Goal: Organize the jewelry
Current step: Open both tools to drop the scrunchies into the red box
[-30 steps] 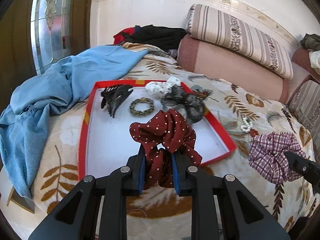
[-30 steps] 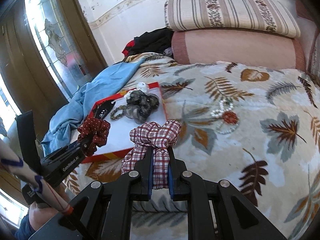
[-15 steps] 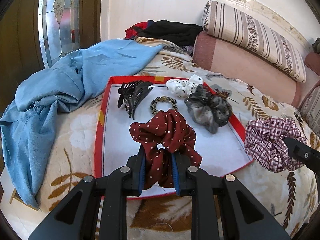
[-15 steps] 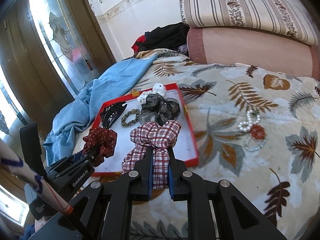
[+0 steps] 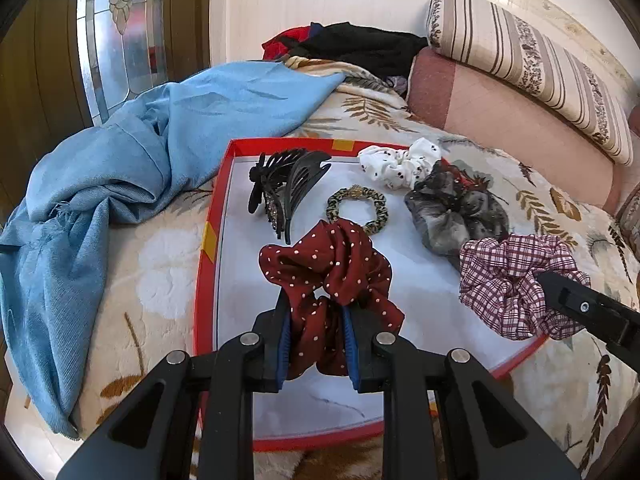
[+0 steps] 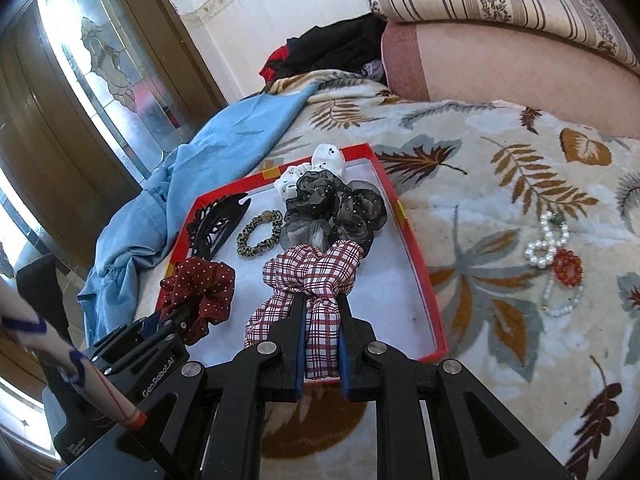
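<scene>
- Left tool [image 5: 316, 344] pinches the red scrunchie [image 5: 328, 268] above the box [image 5: 208, 240].
- Right tool [image 6: 320, 344] pinches the plaid scrunchie [image 6: 312, 276] there too.
- Letting go too near the edge might drop one on the bed [image 6: 500, 168].

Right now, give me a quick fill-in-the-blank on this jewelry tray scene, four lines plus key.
1. The left gripper is shut on the dark red ____-dotted scrunchie.
2. The right gripper is shut on the ____-patterned scrunchie.
3. The black claw clip lies inside the red-rimmed ____.
4. The pearl bracelets lie outside it, on the ____-patterned blanket.

Missing words: white; plaid; tray; leaf
</scene>
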